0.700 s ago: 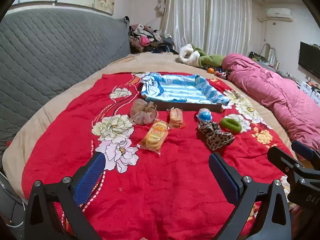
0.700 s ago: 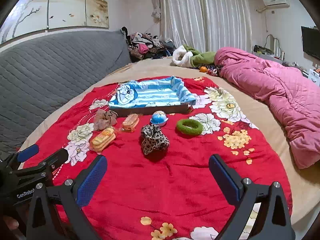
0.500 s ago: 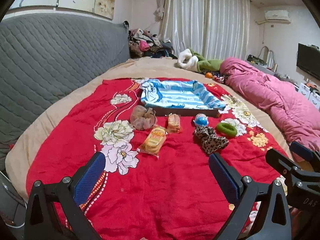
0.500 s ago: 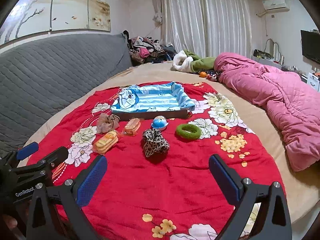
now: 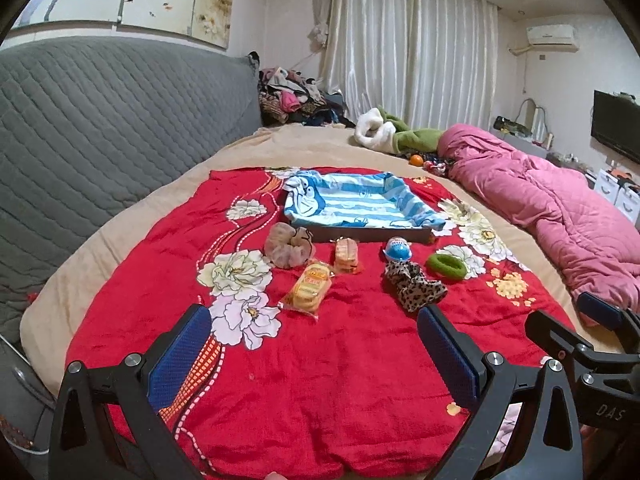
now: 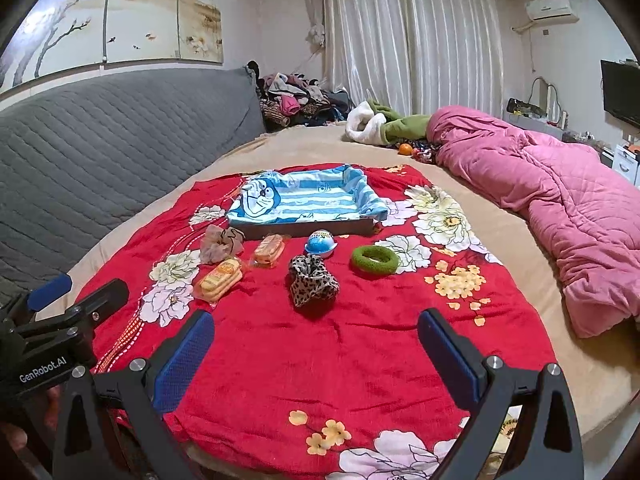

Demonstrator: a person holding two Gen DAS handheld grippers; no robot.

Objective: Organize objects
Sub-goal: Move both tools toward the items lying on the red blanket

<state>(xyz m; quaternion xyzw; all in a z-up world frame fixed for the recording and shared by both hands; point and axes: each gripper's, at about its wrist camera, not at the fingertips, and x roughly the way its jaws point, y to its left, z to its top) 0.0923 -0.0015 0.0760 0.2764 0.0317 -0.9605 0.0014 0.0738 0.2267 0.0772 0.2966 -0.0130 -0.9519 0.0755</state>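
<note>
Bed [image 5: 132, 216] with a red blanket [image 5: 320, 380] spread over it; a pink quilt [image 5: 560, 208] lies along the blanket's right edge. Tray [image 5: 360, 234], lined with a blue-striped cloth, sits at the blanket's far edge. In front of the tray, a row of small things, left to right: beige scrunchie [image 5: 288, 246], large biscuit pack [image 5: 308, 288], small biscuit pack [image 5: 346, 256], leopard scrunchie [image 5: 414, 288], green ring [image 5: 446, 266], with a blue egg [image 5: 398, 249] just before the tray's front wall.

Left gripper [image 5: 316, 356]: jaws spread wide, empty, over bare blanket near its front edge; the large biscuit pack lies just beyond it, apart from both fingers.

Right gripper [image 6: 316, 356]: jaws likewise wide, empty; the leopard scrunchie [image 6: 312, 286] lies ahead of it, untouched.
</note>
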